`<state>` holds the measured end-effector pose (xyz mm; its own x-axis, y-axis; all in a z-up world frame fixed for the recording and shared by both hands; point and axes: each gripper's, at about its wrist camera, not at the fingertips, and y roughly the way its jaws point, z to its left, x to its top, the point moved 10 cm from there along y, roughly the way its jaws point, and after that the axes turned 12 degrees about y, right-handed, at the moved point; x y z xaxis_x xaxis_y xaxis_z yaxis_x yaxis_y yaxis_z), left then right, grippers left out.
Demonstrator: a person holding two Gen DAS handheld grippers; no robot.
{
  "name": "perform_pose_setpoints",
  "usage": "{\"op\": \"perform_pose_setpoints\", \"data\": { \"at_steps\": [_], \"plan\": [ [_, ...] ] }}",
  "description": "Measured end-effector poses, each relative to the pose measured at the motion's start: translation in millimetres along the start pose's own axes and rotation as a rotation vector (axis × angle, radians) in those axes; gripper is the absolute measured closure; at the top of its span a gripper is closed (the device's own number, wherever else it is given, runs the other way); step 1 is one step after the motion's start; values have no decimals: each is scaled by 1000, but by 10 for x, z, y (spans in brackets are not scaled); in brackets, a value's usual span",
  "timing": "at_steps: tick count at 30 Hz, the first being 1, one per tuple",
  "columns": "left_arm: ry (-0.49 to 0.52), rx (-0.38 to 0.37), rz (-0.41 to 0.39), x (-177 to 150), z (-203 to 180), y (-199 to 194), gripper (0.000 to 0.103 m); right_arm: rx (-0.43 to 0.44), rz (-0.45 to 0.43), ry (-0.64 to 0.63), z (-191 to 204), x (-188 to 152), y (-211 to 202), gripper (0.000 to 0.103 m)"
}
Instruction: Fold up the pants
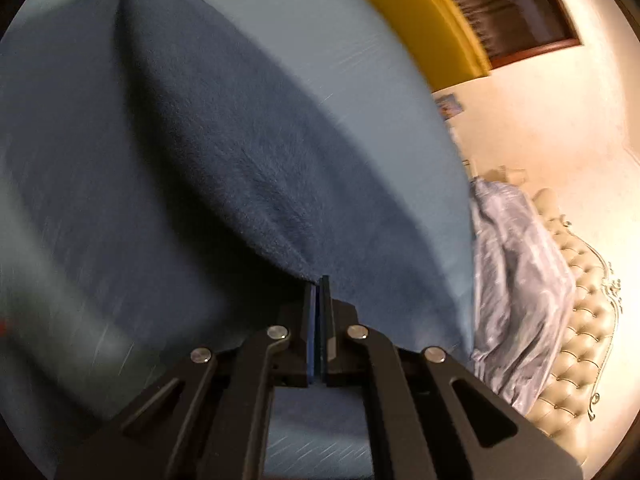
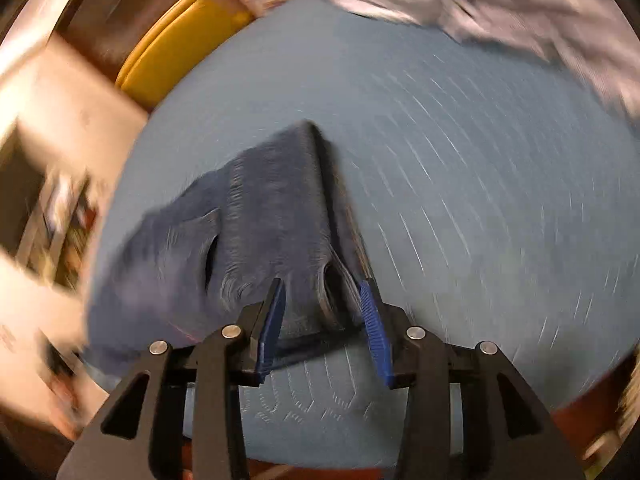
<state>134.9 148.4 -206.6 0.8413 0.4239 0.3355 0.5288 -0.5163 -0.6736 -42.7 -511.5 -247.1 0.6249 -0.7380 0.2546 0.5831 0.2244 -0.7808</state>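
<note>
Left gripper (image 1: 319, 280) pinching pants (image 1: 224, 152); right gripper (image 2: 323, 292) spread around hem. Risk: one-sided drag bunching fold on bed (image 2: 480, 200).

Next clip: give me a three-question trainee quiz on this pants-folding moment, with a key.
1. True or false: the left gripper is open.
2. What lies between the right gripper's fingers? A) dark blue pants B) yellow cushion C) nothing
3. What colour is the sheet under the pants?

Key: 1 false, it is shut on a pinch of the pants; 2 A, with the pads apart; 3 light blue.
</note>
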Motion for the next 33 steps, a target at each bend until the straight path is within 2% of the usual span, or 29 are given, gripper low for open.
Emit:
{"op": "perform_pose_setpoints", "data": {
  "at_steps": [2,5,7,14,15,16,18,23,26,28,31,33],
  "plan": [
    [-35,-11,-7,-186,169,-5,102,30,-2,89,-93,-119,-39,62],
    [-11,-36,-37,-176,153,-75,102,92,26,126,15,-324,-26,62],
    [11,-45,-45,-130,112,-108,102,125,36,134,112,-373,30,58],
    [16,-74,-62,-54,101,-156,102,76,14,146,250,-282,364,57],
    [7,-80,-62,-50,111,-140,102,68,8,140,259,-285,379,62],
    [-5,-84,-60,-52,143,-123,102,50,1,137,287,-277,412,84],
    [-18,-89,-57,-27,183,-89,102,11,-4,131,270,-237,446,89],
    [-6,-98,-95,-12,8,-314,102,8,-88,57,545,-115,97,91],
    [-9,-95,-107,-163,-54,-480,102,2,-132,23,602,-32,-99,91],
    [-30,-76,-76,-332,63,-410,102,-29,-118,15,532,57,-11,91],
    [-89,-66,-42,-529,280,-304,102,-88,-63,33,219,-22,236,91],
    [-79,-60,-44,-584,323,-276,102,-100,-62,22,111,-30,311,91]
  ]
}}
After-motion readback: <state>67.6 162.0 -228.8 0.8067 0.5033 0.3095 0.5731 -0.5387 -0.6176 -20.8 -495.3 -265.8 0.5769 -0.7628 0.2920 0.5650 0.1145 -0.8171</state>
